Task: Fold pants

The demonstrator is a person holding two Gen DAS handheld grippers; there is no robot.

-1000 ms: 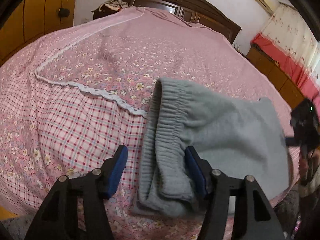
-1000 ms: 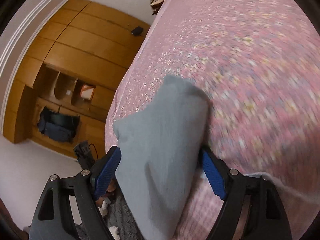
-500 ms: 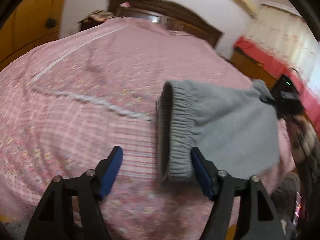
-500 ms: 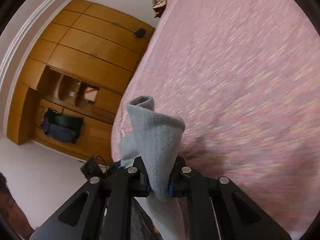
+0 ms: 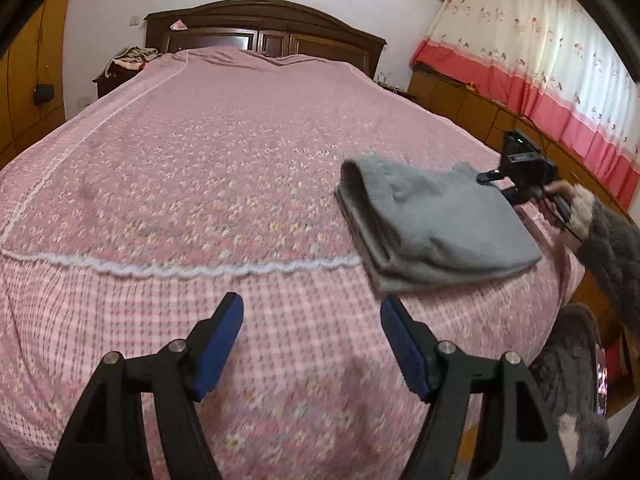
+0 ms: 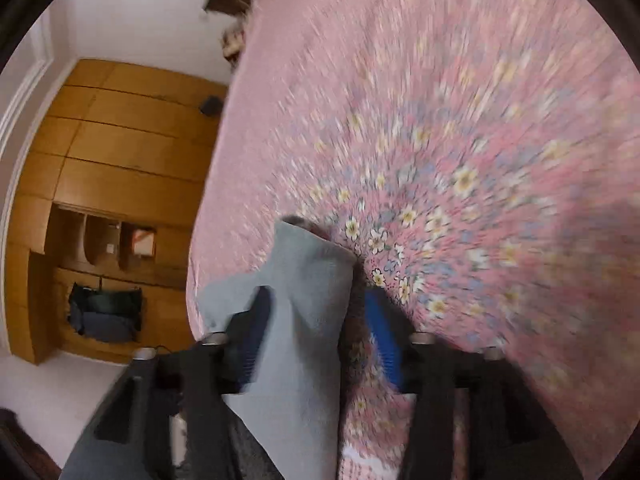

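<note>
The grey pants (image 5: 436,224) lie folded in a compact bundle on the right side of the pink bed cover (image 5: 224,168), with the elastic waistband end facing left. My left gripper (image 5: 312,336) is open over the checked strip of the cover, short of the pants and to their left, with nothing between its blue pads. In the right wrist view, a grey fold of the pants (image 6: 308,280) stands between the jaws of my right gripper (image 6: 318,328), which are opening. The right pad (image 6: 382,332) is clear of the cloth. The right gripper (image 5: 520,172) also shows at the pants' far corner.
A dark wooden headboard (image 5: 264,24) closes the far end of the bed. A low wooden cabinet (image 5: 472,104) and red-and-white curtains line the right wall. A wooden wardrobe (image 6: 120,184) stands left of the bed. A grey fuzzy sleeve (image 5: 604,240) reaches in at the right.
My left gripper backed away from the waistband, and the pants now lie further off to its right. My right gripper clamped on a grey fold, swung over the bed, and its jaws have now spread.
</note>
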